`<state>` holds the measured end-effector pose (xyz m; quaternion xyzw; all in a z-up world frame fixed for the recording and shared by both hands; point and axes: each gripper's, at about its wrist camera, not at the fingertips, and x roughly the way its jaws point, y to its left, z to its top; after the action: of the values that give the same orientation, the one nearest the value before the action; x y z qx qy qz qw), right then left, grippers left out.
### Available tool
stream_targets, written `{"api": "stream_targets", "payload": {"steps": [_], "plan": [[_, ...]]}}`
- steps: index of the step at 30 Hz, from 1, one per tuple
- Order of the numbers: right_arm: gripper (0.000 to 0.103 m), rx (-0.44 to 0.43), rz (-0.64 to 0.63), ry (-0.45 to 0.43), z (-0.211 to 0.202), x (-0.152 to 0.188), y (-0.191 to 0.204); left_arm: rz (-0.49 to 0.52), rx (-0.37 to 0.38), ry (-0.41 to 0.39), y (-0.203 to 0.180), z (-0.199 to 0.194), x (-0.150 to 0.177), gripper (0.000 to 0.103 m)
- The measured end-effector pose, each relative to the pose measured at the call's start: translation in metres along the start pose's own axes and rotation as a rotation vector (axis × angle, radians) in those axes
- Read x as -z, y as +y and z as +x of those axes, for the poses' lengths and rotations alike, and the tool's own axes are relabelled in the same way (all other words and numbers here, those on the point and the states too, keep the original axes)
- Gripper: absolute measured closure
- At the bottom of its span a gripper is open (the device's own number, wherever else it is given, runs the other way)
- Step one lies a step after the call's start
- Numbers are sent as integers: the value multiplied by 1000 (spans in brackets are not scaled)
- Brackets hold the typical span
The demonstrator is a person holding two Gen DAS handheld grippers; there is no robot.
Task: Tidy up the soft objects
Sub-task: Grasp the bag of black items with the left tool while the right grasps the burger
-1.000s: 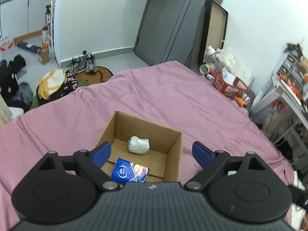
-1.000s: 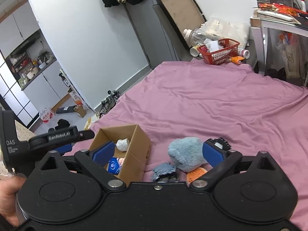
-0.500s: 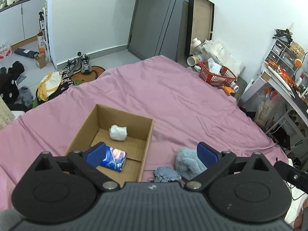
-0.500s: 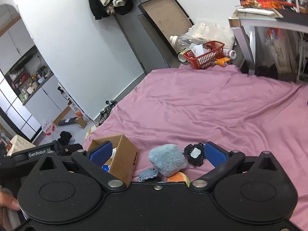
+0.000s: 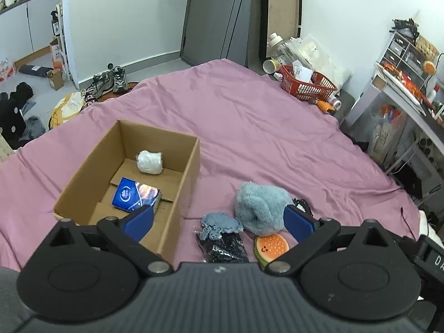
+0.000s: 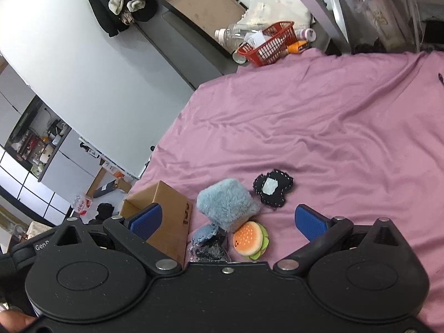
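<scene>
Both tongs hang released above the pink bedsheet (image 5: pixel 249 127) — left gripper (image 5: pixel 219 220), right gripper (image 6: pixel 227 220). Below them a fluffy blue toy (image 6: pixel 226 208), burger toy (image 6: pixel 249 238) and black pad (image 6: pixel 273 191) lie beside the cardboard box (image 5: pixel 188 172) — a white bundle (image 5: pixel 149 161) and blue packet (image 5: pixel 136 193) inside it.

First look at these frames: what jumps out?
The pink sheet fills both views, with an open cardboard box holding a white bundle and a blue packet. Beside the box sits a fluffy blue plush and a burger toy.
</scene>
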<state>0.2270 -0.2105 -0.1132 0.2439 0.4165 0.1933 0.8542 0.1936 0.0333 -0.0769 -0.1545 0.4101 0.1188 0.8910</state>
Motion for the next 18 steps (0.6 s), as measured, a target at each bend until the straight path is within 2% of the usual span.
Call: {"api": "stream_targets", "payload": {"steps": [4, 7, 12, 15, 18], "plan": [[1, -21, 53, 61, 12, 4, -13, -61, -4, 36, -3, 14, 14, 6], [6, -14, 110, 122, 23, 7, -24, -90, -6, 54, -5, 23, 24, 9], [9, -38, 176, 146, 30, 3, -39, -74, -48, 61, -18, 37, 35, 12], [9, -48, 201, 160, 35, 2, -47, -105, -58, 74, -21, 47, 42, 17], [16, -44, 230, 192, 45, 3, -54, -122, -66, 74, -24, 56, 47, 21]]}}
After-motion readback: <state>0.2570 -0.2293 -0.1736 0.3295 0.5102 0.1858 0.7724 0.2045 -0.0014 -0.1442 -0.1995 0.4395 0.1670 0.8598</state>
